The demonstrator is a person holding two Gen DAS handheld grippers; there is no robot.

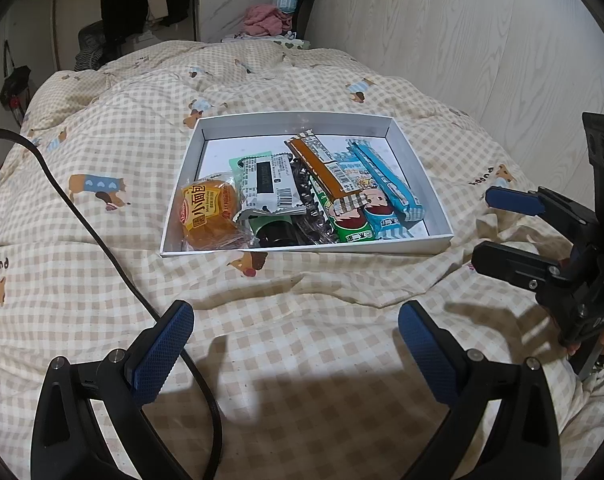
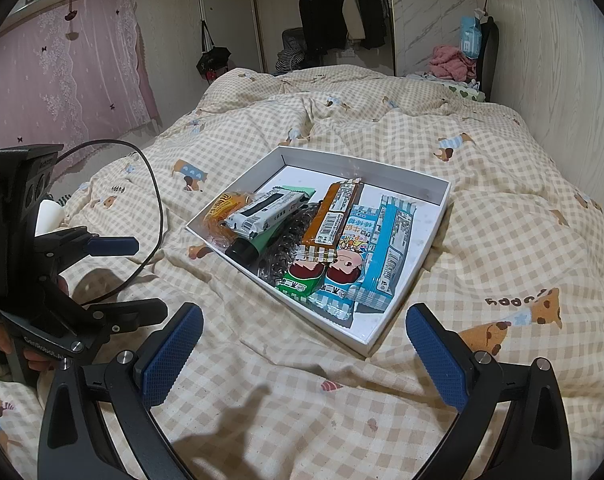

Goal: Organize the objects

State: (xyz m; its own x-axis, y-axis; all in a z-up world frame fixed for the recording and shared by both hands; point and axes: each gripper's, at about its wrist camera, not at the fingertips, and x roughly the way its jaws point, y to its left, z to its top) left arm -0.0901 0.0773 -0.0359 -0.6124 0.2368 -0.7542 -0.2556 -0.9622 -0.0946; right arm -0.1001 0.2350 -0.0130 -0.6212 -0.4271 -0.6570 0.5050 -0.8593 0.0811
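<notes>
A shallow white box (image 1: 302, 118) (image 2: 381, 164) lies on the checked quilt and holds several items. An orange bread packet (image 1: 210, 212) sits at its left, beside a black-and-white packet (image 1: 268, 188). A brown bar (image 1: 321, 164) lies over a black hair clip (image 1: 307, 200), and a light blue wafer packet (image 1: 385, 178) sits at the right. Two cartoon packets, green (image 2: 302, 280) and blue (image 2: 341, 276), lie near the front. My left gripper (image 1: 296, 344) (image 2: 134, 276) hovers open and empty short of the box. To the box's right, my right gripper (image 2: 303, 356) (image 1: 481, 232) is also open and empty.
A black cable (image 1: 82, 216) (image 2: 154, 184) trails over the quilt left of the box. A wood-grain wall (image 1: 481, 40) runs along the bed's right side. Pink cloth (image 2: 449, 60) is piled at the far end; dark clothes (image 2: 325, 16) hang beyond.
</notes>
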